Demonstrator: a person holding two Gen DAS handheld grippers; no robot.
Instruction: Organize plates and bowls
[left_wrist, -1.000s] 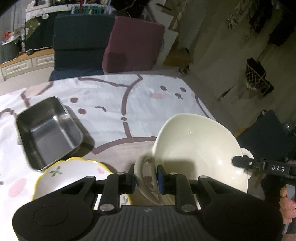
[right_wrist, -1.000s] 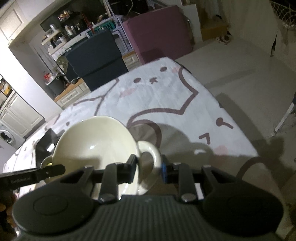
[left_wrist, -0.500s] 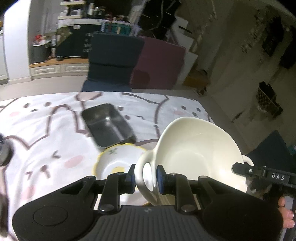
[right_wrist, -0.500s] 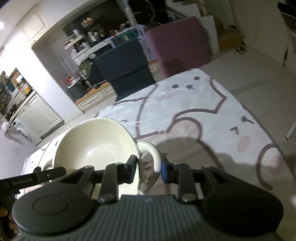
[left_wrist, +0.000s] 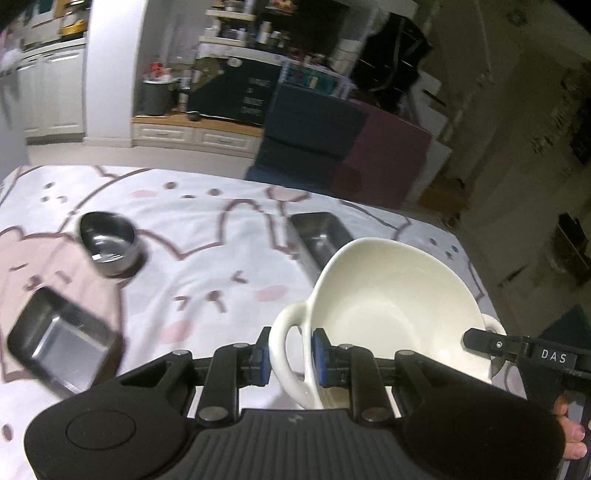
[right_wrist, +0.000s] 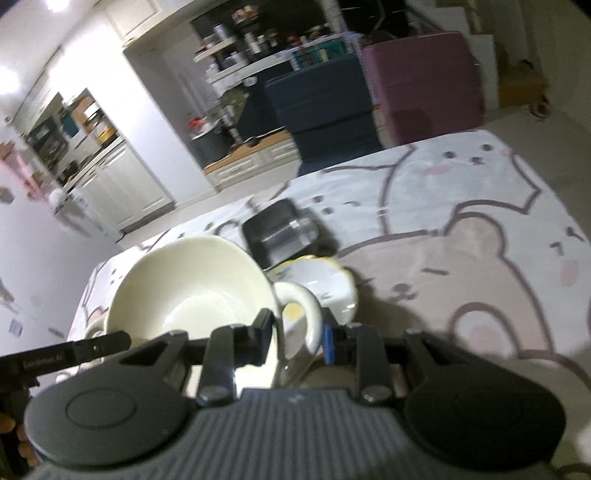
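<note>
Pinching the cream bowl (left_wrist: 391, 295) handles, left gripper (left_wrist: 288, 356) and right gripper (right_wrist: 297, 334).

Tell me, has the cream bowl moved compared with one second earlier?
Yes. The cream bowl was over the yellow-rimmed dish; it has now travelled sideways beyond it.

The cream bowl (left_wrist: 391, 295) covers the near end of the long steel tray (left_wrist: 319, 236), and in the right wrist view it hides part of the yellow-rimmed dish (right_wrist: 325, 280). The square steel tin (left_wrist: 61, 345) is smeared with blur. Shelf clutter (left_wrist: 258, 33) behind is too small to make out.
</note>
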